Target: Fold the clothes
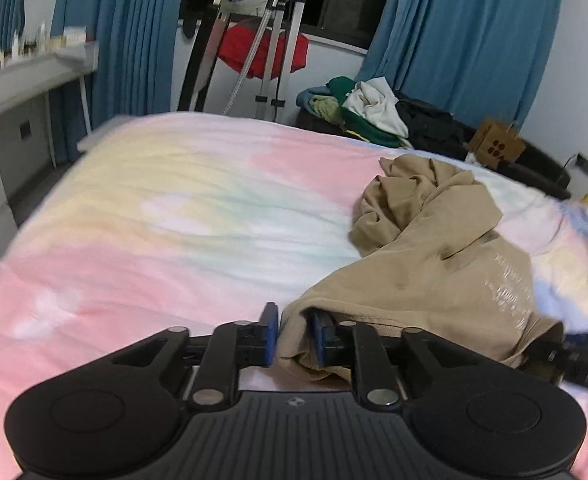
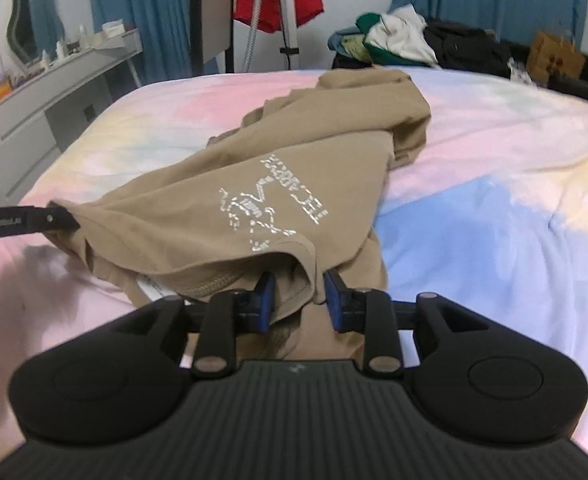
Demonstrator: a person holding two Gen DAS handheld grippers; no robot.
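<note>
A tan T-shirt (image 1: 433, 248) with a silver print lies bunched on the pastel bedsheet (image 1: 154, 220). My left gripper (image 1: 292, 334) is shut on the shirt's hem, with fabric pinched between the blue pads. In the right wrist view the same shirt (image 2: 294, 168) stretches from my right gripper (image 2: 299, 300), shut on another part of the hem, to the left gripper (image 2: 60, 220) at the left edge. The right gripper also shows in the left wrist view (image 1: 573, 356). The shirt's far part is crumpled in a heap.
A pile of mixed clothes (image 1: 369, 110) lies beyond the bed's far edge. A white desk (image 1: 22, 80) with small items stands at the left. A metal rack with a red garment (image 1: 262, 52) stands by blue curtains (image 1: 473, 36). A cardboard box (image 1: 495, 146) sits at the far right.
</note>
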